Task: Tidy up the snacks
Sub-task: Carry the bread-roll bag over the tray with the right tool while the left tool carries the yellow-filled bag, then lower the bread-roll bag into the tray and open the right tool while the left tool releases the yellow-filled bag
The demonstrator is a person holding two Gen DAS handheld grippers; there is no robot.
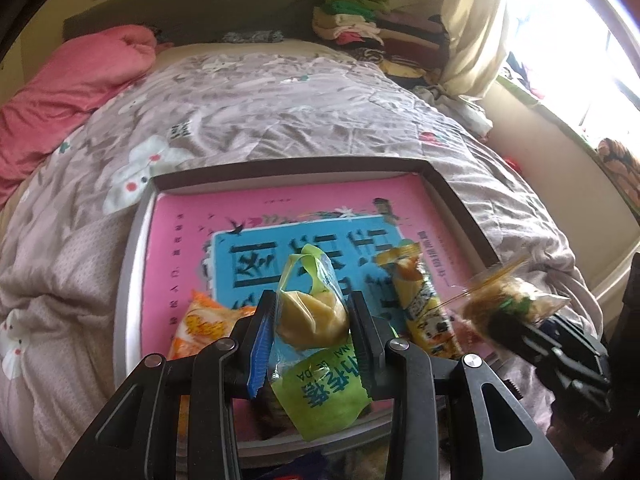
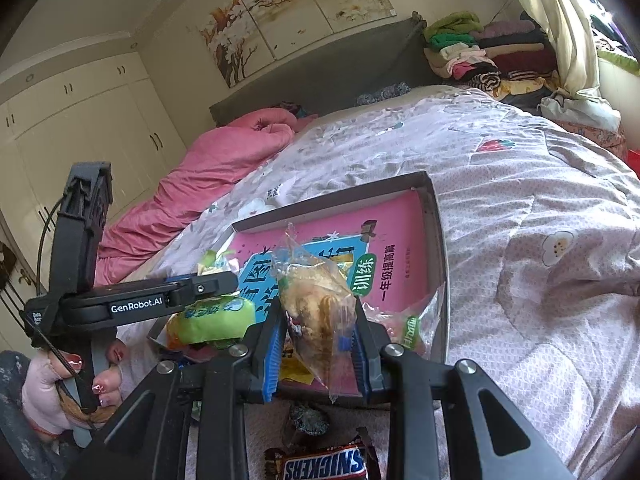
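A shallow grey box [image 1: 132, 248] with a pink and blue printed bottom lies on the bed. My left gripper [image 1: 313, 312] is shut on a green-wrapped yellow pastry [image 1: 310, 314], held above the box's near end. My right gripper [image 2: 318, 330] is shut on a clear-wrapped brown pastry [image 2: 316, 308], held over the box's [image 2: 438, 240] near edge; it also shows blurred at the right of the left wrist view [image 1: 508, 300]. An orange snack packet [image 1: 200, 324] and a yellow snack packet [image 1: 424, 312] lie inside the box.
A Snickers bar [image 2: 324, 464] and a dark wrapped snack [image 2: 310, 420] lie on the bedspread in front of the box. A clear green-labelled packet [image 2: 412, 328] lies in the box's near right corner. A pink quilt [image 1: 68, 92] and a clothes pile [image 1: 376, 28] are at the bed's far end.
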